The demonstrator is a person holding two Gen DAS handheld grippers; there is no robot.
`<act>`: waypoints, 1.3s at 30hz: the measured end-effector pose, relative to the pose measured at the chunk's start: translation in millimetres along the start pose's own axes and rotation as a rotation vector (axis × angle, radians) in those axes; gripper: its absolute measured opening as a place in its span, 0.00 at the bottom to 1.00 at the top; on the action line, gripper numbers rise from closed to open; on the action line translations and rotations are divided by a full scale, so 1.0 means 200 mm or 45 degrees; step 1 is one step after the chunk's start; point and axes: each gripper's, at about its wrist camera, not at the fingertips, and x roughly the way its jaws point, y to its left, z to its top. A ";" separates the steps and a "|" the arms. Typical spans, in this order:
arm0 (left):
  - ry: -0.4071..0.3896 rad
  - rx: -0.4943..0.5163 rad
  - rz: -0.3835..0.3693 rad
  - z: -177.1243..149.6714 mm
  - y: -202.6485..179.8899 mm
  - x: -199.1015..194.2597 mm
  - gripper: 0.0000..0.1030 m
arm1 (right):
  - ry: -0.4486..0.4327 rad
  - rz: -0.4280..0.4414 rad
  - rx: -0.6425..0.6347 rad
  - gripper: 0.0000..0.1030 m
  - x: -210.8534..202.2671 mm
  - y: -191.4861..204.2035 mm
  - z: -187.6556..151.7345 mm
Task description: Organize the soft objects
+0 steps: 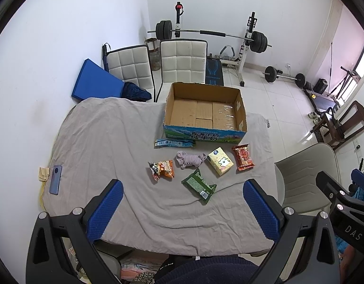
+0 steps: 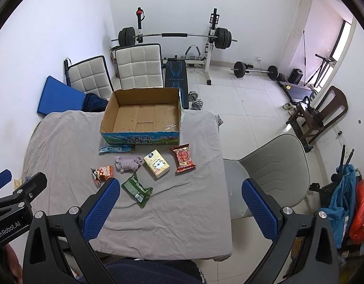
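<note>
An open, empty cardboard box [image 1: 205, 111] [image 2: 144, 116] stands at the far side of the grey-clothed table [image 1: 99, 142]. In front of it lie a blue packet [image 1: 174, 143], a lilac cloth bundle [image 1: 190, 159] [image 2: 128, 163], an orange snack bag [image 1: 161, 169] [image 2: 102, 171], a yellow tissue pack [image 1: 220, 161] [image 2: 157, 163], a red snack bag [image 1: 243, 157] [image 2: 183, 157] and a green packet [image 1: 199, 185] [image 2: 137, 188]. My left gripper [image 1: 182, 210] is open and empty, above the table's near edge. My right gripper [image 2: 179, 210] is open and empty, to its right.
A phone [image 1: 56, 179] lies near the table's left edge. Two padded chairs [image 1: 182, 61] stand behind the table, a grey chair [image 2: 271, 172] at its right. A weight bench and barbells [image 2: 177, 37] fill the back of the room.
</note>
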 end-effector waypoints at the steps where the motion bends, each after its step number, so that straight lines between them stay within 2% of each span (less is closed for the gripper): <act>1: 0.000 0.000 0.001 0.00 0.00 0.01 1.00 | -0.001 0.000 0.000 1.00 0.00 0.00 0.00; 39: 0.013 0.002 -0.020 0.02 -0.04 0.01 1.00 | 0.009 0.018 0.005 1.00 0.06 -0.02 0.04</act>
